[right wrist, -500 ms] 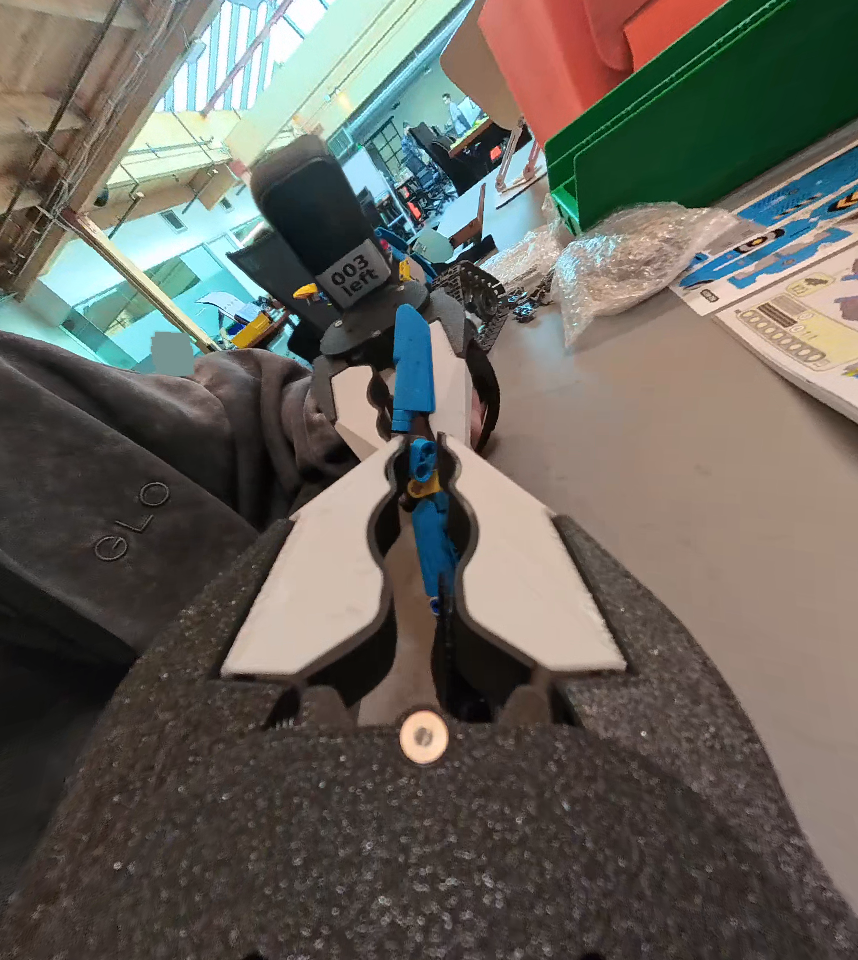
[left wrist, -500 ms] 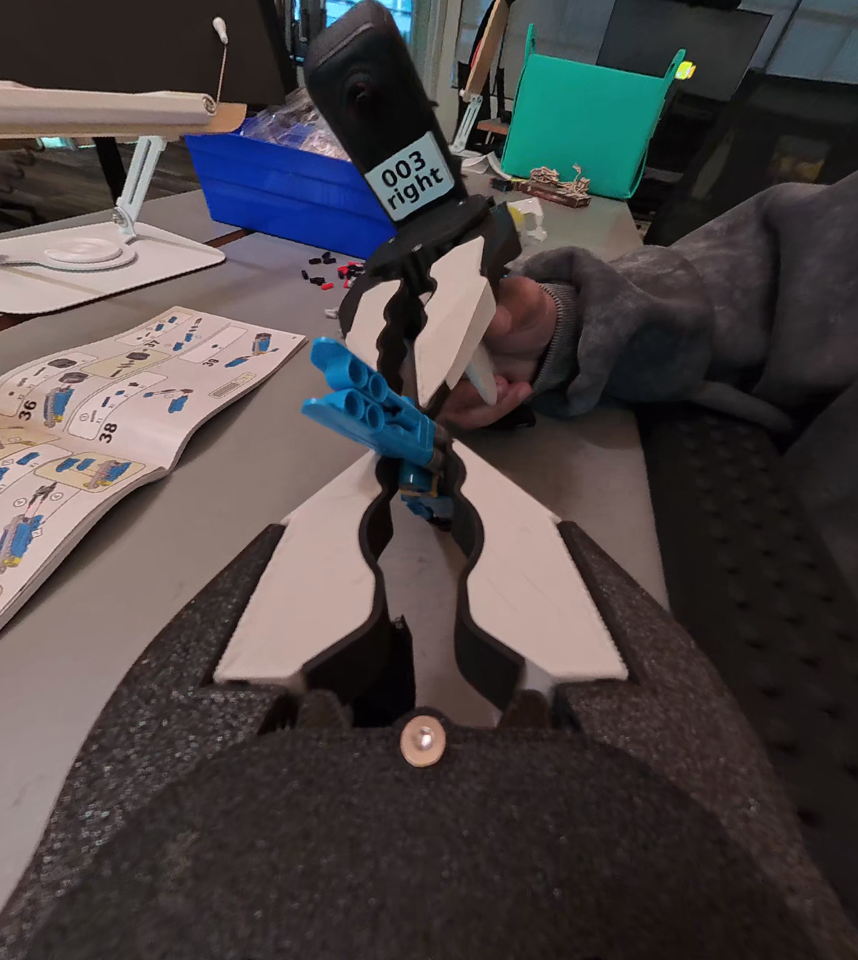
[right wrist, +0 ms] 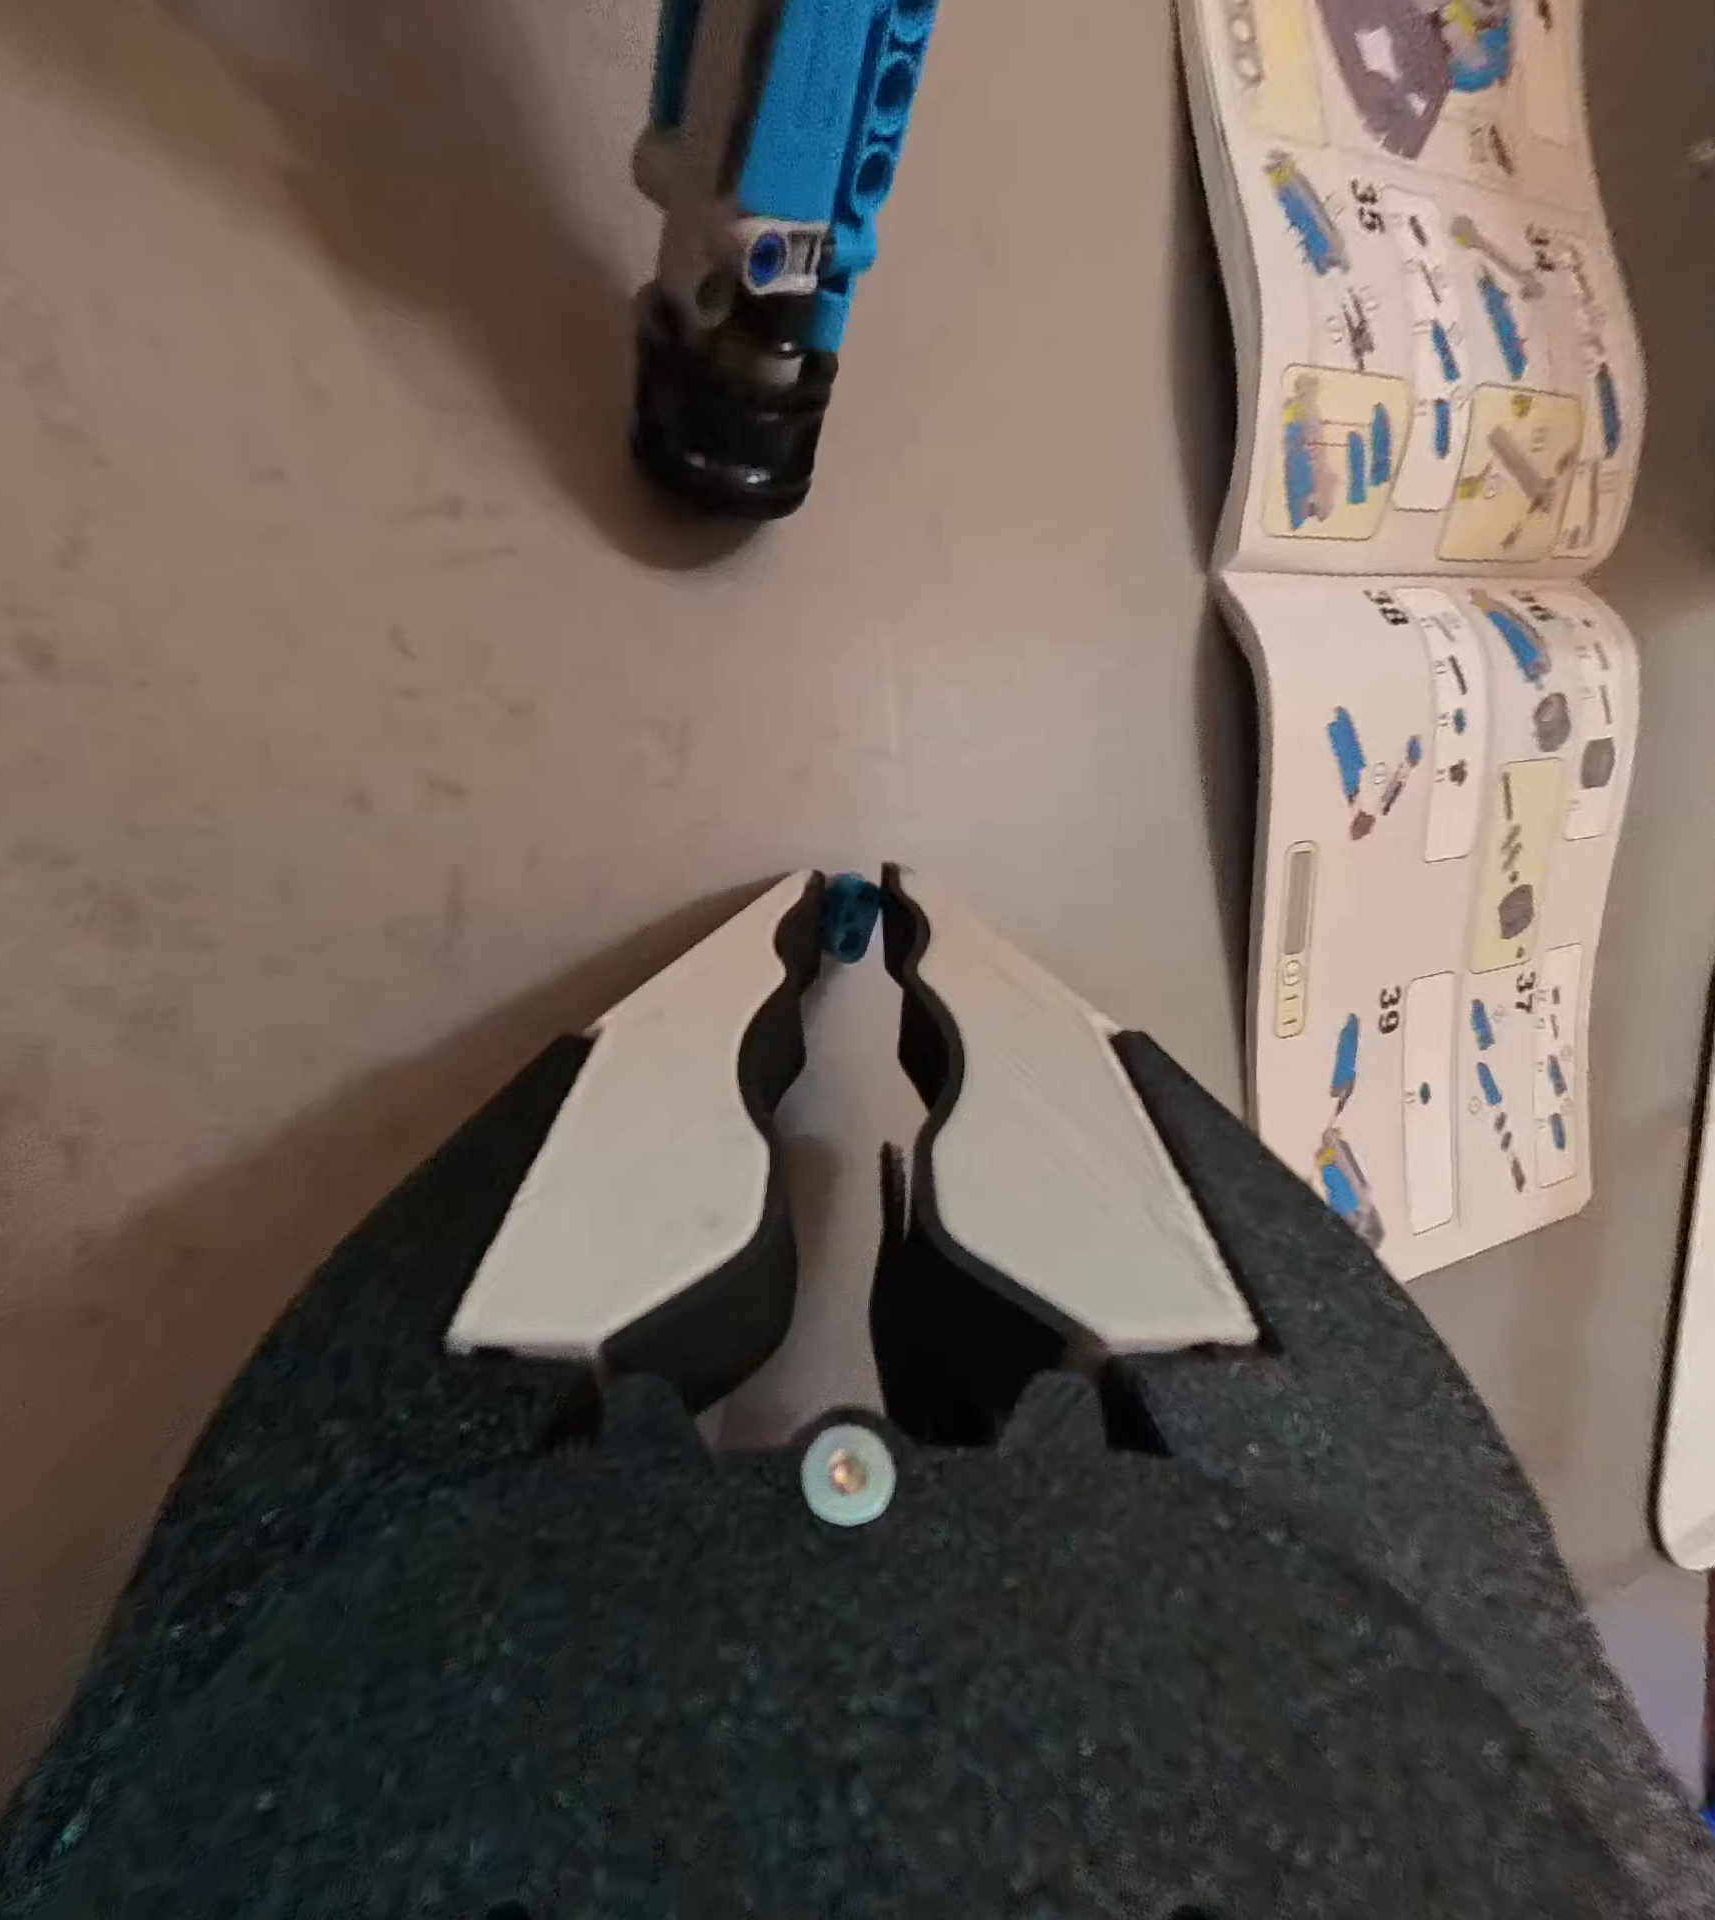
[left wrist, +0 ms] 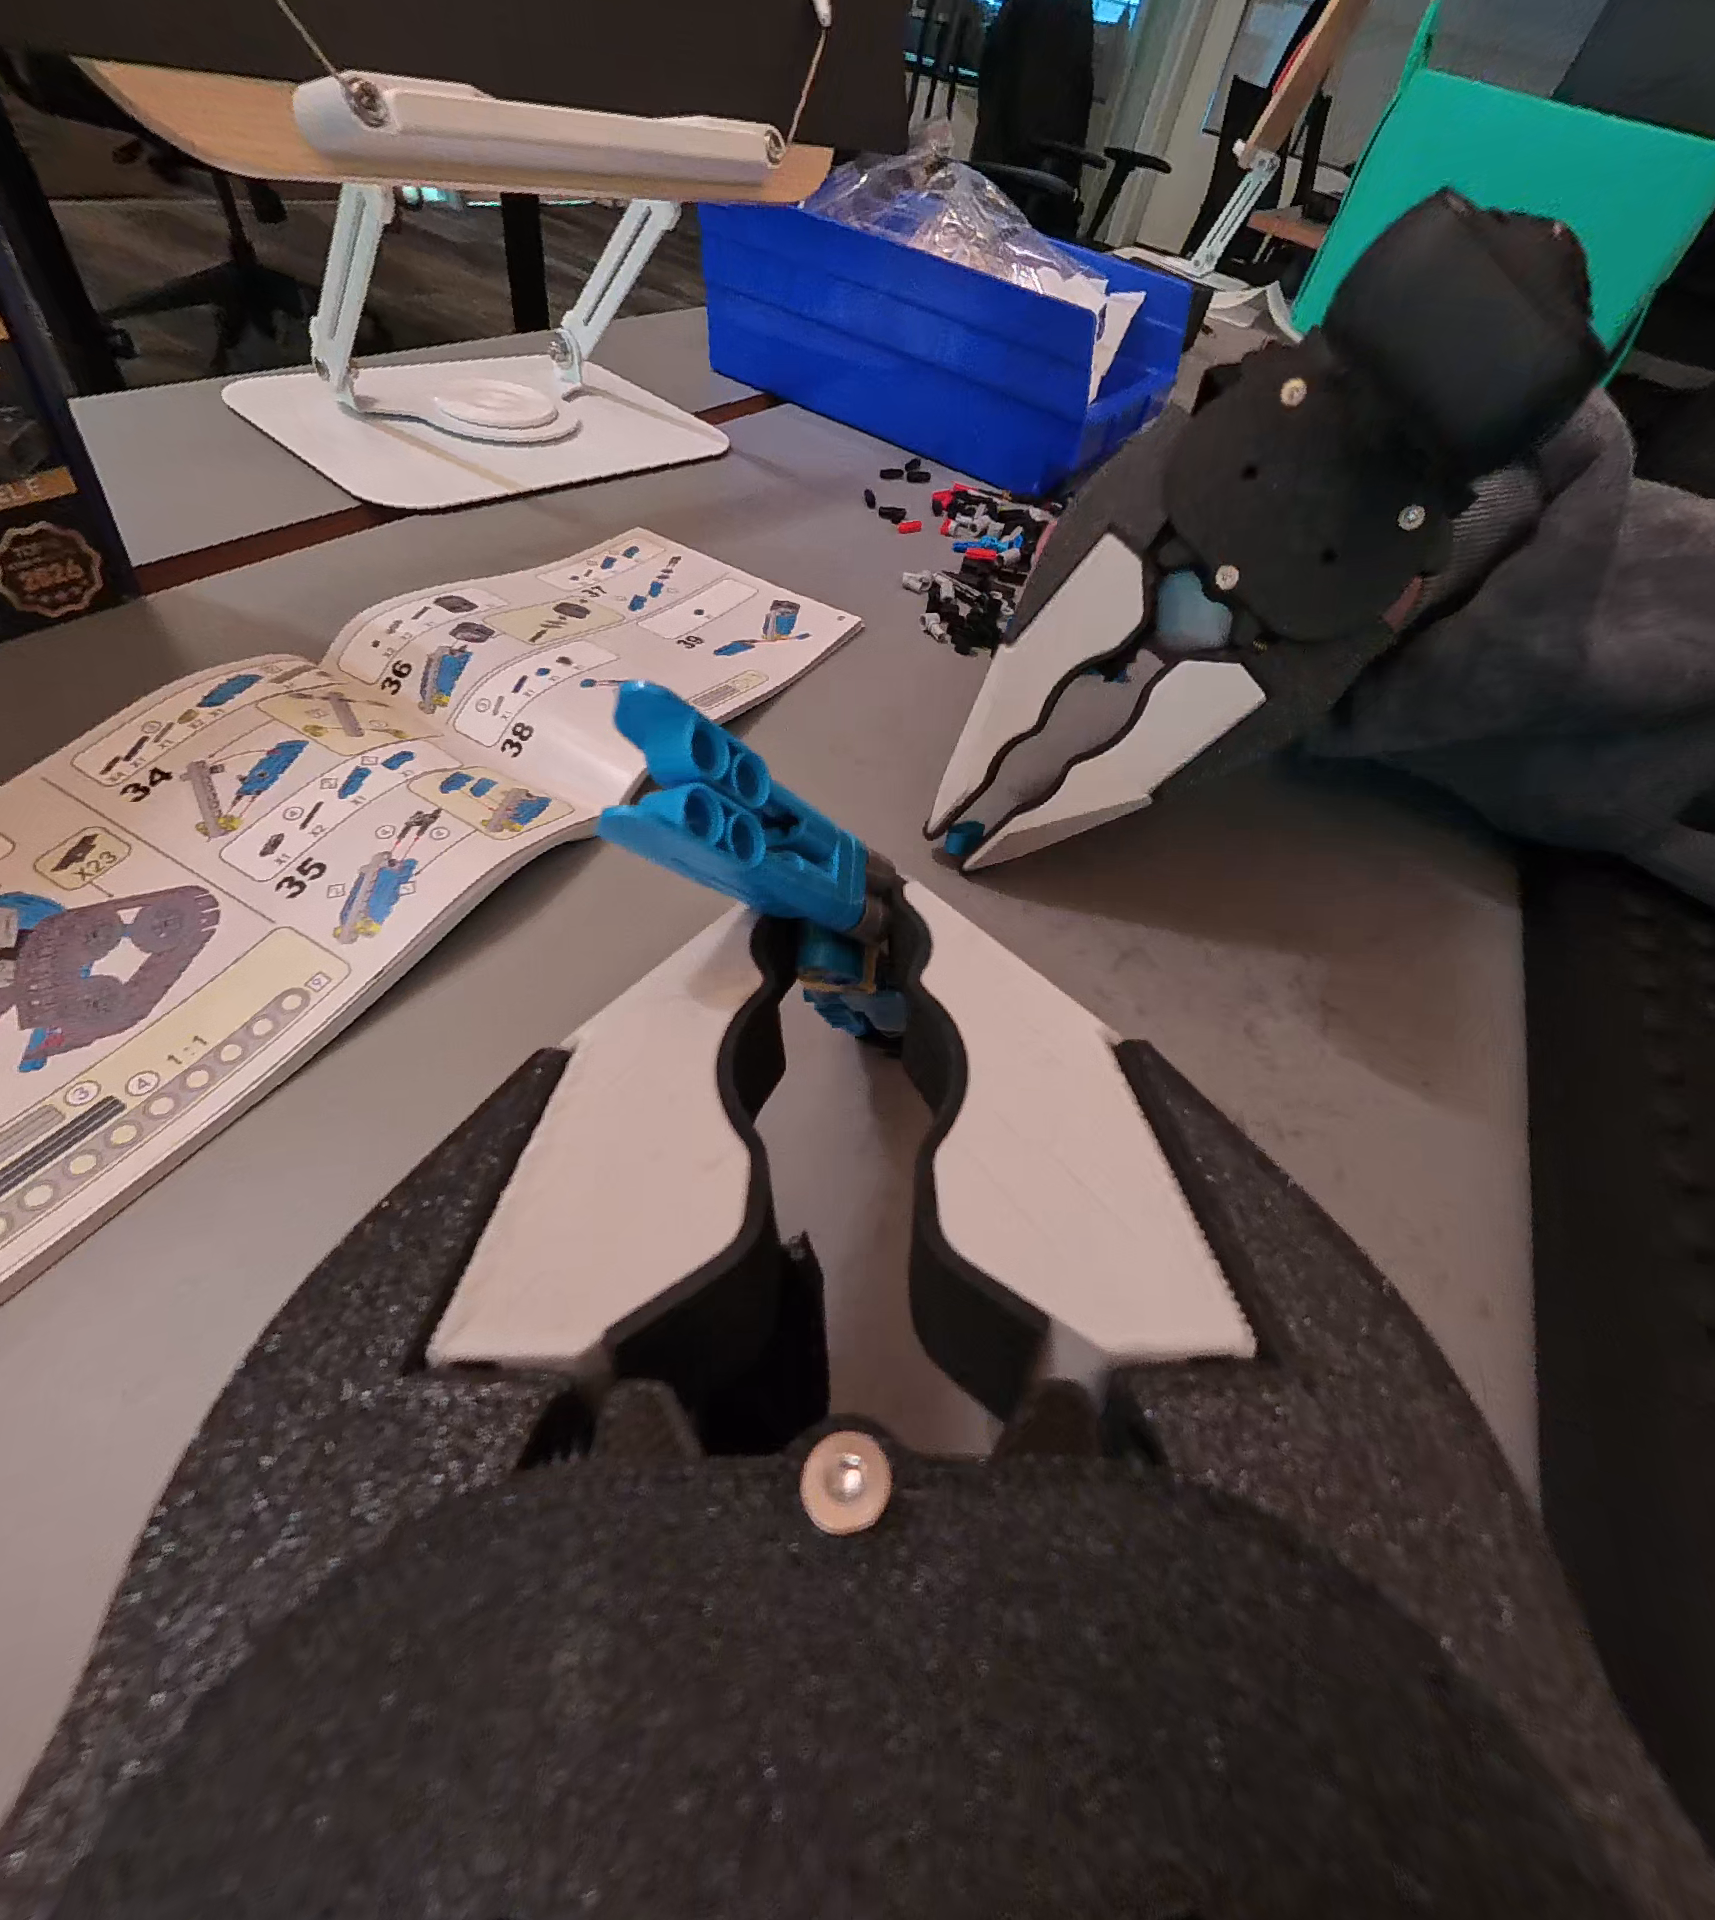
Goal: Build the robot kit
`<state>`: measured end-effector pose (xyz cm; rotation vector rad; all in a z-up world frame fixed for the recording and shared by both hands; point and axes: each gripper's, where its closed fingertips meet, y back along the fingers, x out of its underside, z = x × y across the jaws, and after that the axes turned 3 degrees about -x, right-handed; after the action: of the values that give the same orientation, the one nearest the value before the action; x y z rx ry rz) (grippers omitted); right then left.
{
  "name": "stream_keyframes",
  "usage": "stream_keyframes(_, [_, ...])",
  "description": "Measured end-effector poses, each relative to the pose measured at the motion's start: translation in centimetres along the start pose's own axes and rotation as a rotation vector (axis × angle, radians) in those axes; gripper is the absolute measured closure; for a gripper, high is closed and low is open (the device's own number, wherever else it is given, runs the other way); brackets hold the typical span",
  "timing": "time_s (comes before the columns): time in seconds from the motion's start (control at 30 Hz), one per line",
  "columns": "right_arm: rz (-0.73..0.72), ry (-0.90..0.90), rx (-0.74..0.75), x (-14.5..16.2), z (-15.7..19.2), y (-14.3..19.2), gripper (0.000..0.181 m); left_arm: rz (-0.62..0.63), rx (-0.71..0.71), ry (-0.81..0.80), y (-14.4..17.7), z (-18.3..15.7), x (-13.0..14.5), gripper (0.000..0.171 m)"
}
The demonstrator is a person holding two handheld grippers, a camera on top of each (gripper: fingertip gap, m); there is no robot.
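— While we're watching from up close, look at the left gripper point(left wrist: 837, 940): its white jaws are pressed on the lower end of a blue plastic beam assembly with round pin holes point(left wrist: 728, 816), so the holed end sticks up and forward, free of the fingers.

— That leaves the open holes exposed, I'd say. And the right gripper point(right wrist: 848, 883)?

— Tips nearly together, pinching a tiny blue connector piece point(right wrist: 851, 923) at the very end. It's pointed down at the grey table point(right wrist: 313, 675), tips just off the surface as far as I can tell, a short way from the beam.

— From its own camera the beam's black round end point(right wrist: 728, 447) shows ahead of the connector, apart from it.

— Right, not touching. Beyond, an open instruction booklet with coloured diagrams point(left wrist: 313, 831) lies flat to the left, pages up where they can be read.

— Farther back?

— A scatter of small black and red loose parts point(left wrist: 967, 540) in front of a blue plastic bin holding a clear bag point(left wrist: 936, 343), a white folding stand point(left wrist: 479, 416), and a teal panel point(left wrist: 1559, 177) behind.
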<state>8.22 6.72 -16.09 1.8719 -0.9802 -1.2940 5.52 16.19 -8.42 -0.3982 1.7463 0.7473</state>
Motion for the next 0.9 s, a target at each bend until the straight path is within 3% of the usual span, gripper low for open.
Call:
stream_keyframes(0.27, [-0.084, -0.172, -0.165, 0.3, 0.7, 1.1, 0.16, 0.009, -0.007, -0.053, 0.0, -0.5, 0.0, 0.156])
stream_keyframes(0.6, [-0.085, -0.395, -0.222, 0.7, 0.1, 0.8, 0.159, 0.009, 0.002, -0.056, -0.1, -0.7, 0.0, 0.156])
stream_keyframes(0.9, [-0.071, -0.427, -0.228, 0.7, 0.1, 0.1, 0.173, 0.01, 0.026, -0.06, -0.2, -1.2, 0.0, 0.156])
